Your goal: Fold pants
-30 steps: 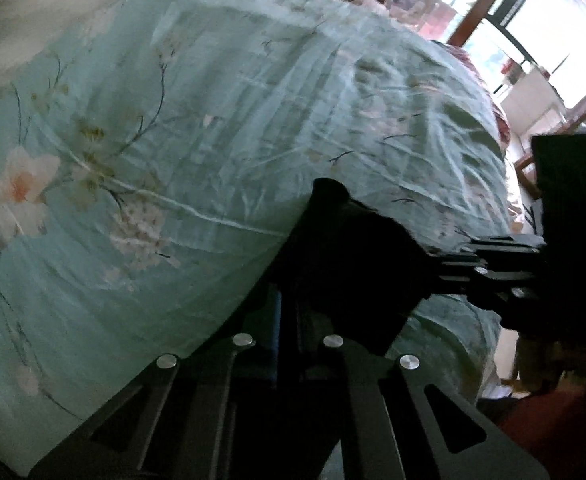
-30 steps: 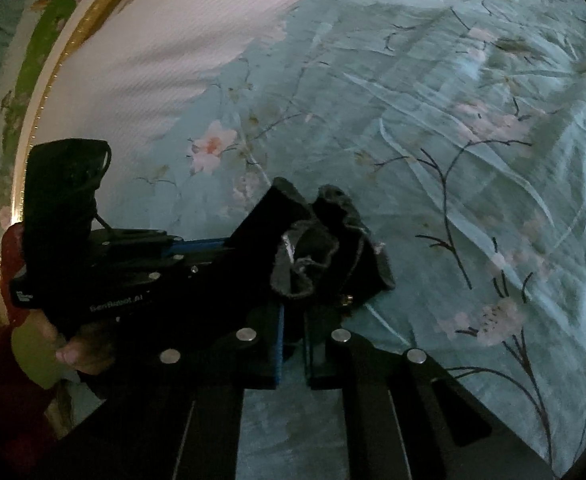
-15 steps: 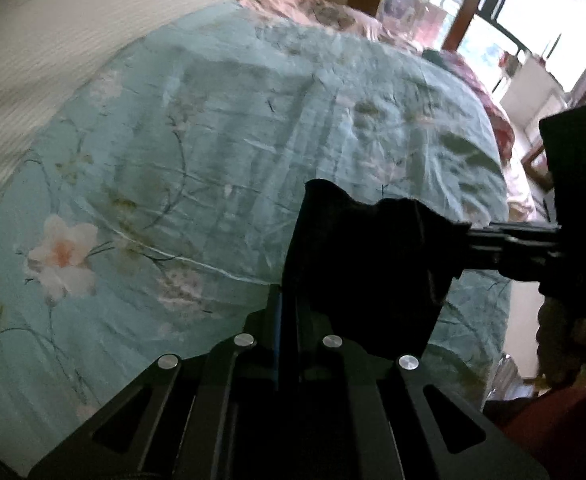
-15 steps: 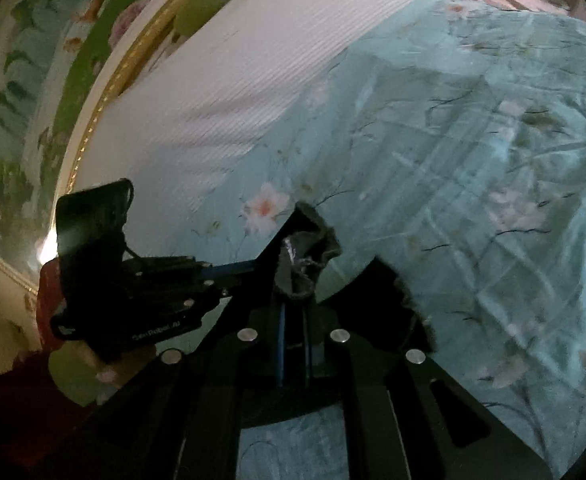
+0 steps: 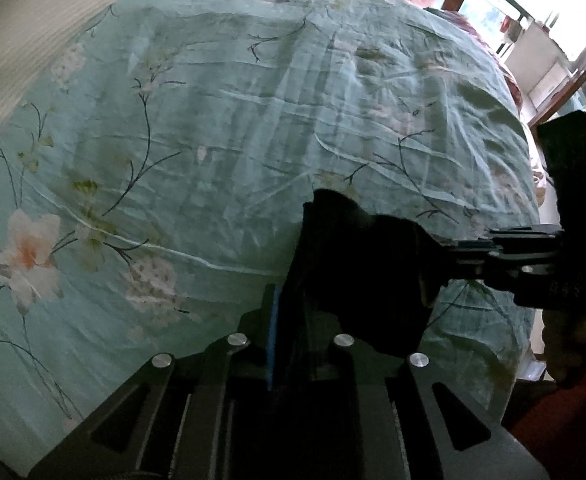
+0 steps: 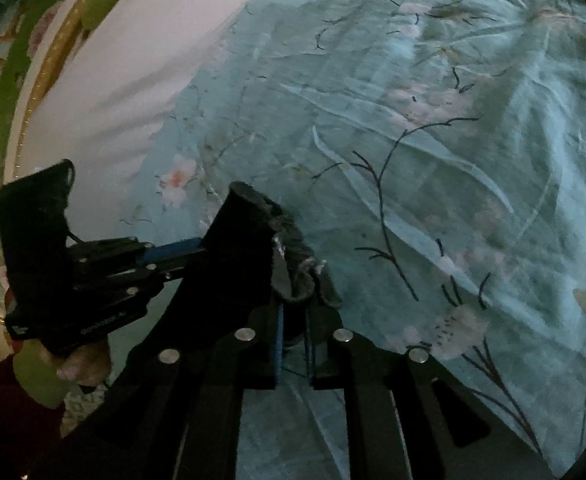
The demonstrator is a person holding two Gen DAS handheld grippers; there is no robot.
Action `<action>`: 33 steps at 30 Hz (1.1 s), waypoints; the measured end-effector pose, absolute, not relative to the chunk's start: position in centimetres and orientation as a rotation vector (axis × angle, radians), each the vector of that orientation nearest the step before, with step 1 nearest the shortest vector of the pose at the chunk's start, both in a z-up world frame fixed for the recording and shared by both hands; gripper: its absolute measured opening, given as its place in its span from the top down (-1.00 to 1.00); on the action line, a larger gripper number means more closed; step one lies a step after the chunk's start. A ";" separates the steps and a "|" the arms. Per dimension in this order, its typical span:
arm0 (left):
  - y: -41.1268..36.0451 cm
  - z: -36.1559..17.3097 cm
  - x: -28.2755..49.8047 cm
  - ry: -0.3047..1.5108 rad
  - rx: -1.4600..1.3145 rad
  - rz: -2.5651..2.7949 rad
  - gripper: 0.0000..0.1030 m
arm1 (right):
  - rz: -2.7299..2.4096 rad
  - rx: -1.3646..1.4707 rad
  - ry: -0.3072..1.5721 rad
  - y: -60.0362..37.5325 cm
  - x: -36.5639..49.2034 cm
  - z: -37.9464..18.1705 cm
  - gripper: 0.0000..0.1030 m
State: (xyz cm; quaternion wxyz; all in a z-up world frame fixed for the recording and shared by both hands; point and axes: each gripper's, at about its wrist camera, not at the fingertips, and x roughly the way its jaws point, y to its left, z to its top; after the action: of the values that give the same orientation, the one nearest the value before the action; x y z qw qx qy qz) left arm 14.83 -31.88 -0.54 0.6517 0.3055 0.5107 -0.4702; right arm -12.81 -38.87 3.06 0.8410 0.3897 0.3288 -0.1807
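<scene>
The black pants (image 5: 357,276) hung bunched between the two grippers above the bedspread (image 5: 213,152) — one edge between the left gripper (image 5: 289,320) jaws, the other in the right gripper (image 6: 293,320). Both pairs of jaws had just been opening a little, yet the cloth was still pinched between the pads of each. In the right view the left gripper (image 6: 197,250) reached in from the side — a hand (image 6: 81,364) below it held its grip.

Pants (image 5: 357,264) hanging btwn left gripper (image 5: 289,320) & right gripper (image 5: 445,256), above bedsheet (image 5: 221,128). Pillow (image 6: 133,80) lying at sheet's left edge, w/ window (image 5: 533,8) standing beyond bed.
</scene>
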 end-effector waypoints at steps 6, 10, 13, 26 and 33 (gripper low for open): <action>-31.7 -0.3 16.2 1.206 0.655 -1.077 0.33 | -0.375 0.823 0.700 -38.6 -13.9 3.2 0.63; -32.3 -1.3 16.8 1.276 0.628 -1.106 0.03 | -0.374 0.843 0.700 -38.2 -14.7 2.5 0.29; -33.0 -2.5 17.0 1.319 0.623 -1.099 0.02 | -0.362 0.854 0.709 -38.2 -14.5 1.6 0.29; -34.3 -4.6 17.1 1.406 0.515 -1.129 0.78 | -0.318 0.844 0.663 -39.2 -13.6 0.9 0.70; -31.9 -0.7 16.0 1.304 0.446 -1.129 0.82 | -0.221 0.807 0.623 -38.3 -13.6 3.2 0.72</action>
State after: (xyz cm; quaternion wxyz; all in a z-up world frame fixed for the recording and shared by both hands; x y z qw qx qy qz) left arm 16.05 -31.88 -0.74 0.6289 0.1948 0.5692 -0.4926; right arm -13.64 -38.27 3.16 0.8670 0.3856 0.2975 -0.1054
